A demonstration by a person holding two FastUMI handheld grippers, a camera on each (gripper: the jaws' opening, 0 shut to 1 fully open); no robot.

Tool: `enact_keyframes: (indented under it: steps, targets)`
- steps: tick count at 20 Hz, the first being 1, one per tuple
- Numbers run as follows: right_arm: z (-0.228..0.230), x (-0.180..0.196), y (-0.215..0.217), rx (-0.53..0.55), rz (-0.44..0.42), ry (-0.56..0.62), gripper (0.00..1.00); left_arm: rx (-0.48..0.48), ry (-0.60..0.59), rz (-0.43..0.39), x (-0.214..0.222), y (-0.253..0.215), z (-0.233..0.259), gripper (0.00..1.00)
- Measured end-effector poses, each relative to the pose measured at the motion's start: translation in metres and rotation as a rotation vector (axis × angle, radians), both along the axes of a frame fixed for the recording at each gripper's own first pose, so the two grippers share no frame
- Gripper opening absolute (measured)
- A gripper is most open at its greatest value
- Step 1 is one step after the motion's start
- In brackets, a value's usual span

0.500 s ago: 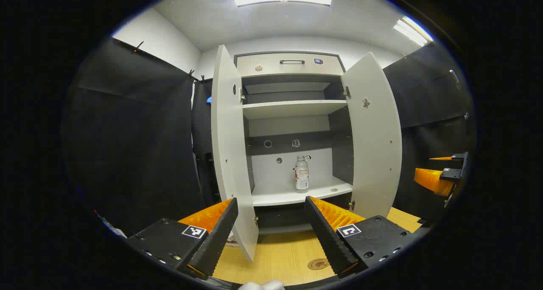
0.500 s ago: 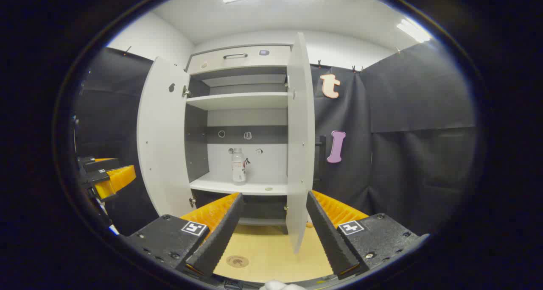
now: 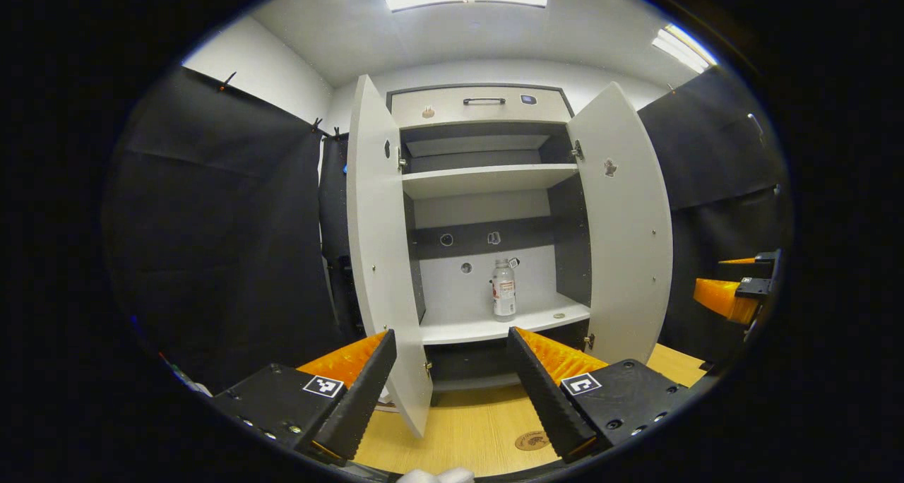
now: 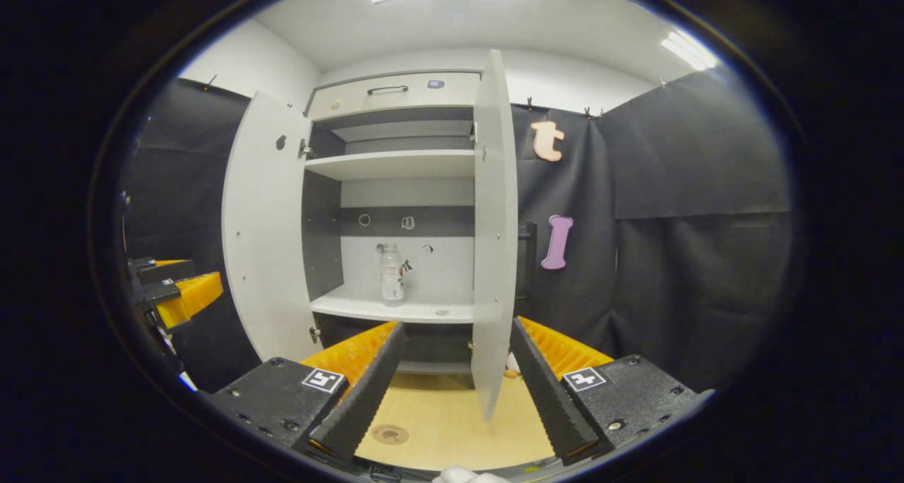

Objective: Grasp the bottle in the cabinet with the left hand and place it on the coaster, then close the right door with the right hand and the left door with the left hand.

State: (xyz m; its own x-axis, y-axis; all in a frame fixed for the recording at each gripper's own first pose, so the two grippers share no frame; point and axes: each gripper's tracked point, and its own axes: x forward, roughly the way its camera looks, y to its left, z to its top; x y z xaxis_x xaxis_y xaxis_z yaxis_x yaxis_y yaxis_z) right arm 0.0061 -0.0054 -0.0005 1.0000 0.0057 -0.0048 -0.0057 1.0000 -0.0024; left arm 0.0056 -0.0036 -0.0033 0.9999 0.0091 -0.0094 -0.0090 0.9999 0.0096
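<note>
Left gripper view, left to right:
- Left door (image 3: 378, 257): swung open, left of centre, its lower edge hanging between the fingers.
- Left hand-held gripper (image 3: 452, 388): bottom centre, fingers spread wide, nothing between them.
- Bottle (image 3: 503, 291): upright on the cabinet's lower shelf (image 3: 494, 324), centre of frame, long axis vertical, cap up. It lies straight ahead of the left hand-held gripper, slightly right of its midline and well apart from it.
- Coaster (image 3: 530, 440): flat on the wooden surface (image 3: 459, 433), lower centre, beside the right finger.
- Right door (image 3: 625, 229): open, right of centre.

Right gripper view, left to right:
- Bottle, left of the frame's centre, on the same shelf.
- Right hand-held gripper (image 4: 452, 391): bottom centre, fingers equally wide apart, holding nothing.
- Right door: seen nearly edge-on at centre, its lower edge between the fingers.

Judgement: the left hand-held gripper faces the bottle more squarely; a forward reach between the open doors would suit a sideways grip on the body.
</note>
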Motion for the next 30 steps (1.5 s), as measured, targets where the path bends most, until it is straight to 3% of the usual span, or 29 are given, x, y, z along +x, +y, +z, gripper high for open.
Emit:
enact_keyframes:
  steps: [6, 12, 16, 24, 30]
  targets:
    - [-0.002, 0.005, 0.002, -0.002, 0.012, 0.008, 0.98, -0.005, 0.008, -0.007, 0.018, -0.007, -0.006, 0.96]
    - [-0.010, 0.005, -0.001, -0.003, 0.006, 0.030, 0.96, -0.028, 0.026, -0.062, 0.077, -0.041, -0.030, 0.96]
    - [-0.010, 0.001, -0.015, -0.026, -0.028, 0.042, 0.98, -0.039, 0.005, -0.089, 0.140, -0.070, -0.036, 0.96]
    - [0.000, 0.004, -0.058, -0.036, -0.154, 0.058, 0.96, 0.038, -0.054, -0.101, 0.288, -0.122, -0.032, 0.96]
    - [-0.005, 0.015, -0.071, -0.032, -0.206, 0.094, 0.98, -0.011, -0.020, -0.058, 0.380, -0.130, -0.035, 0.96]
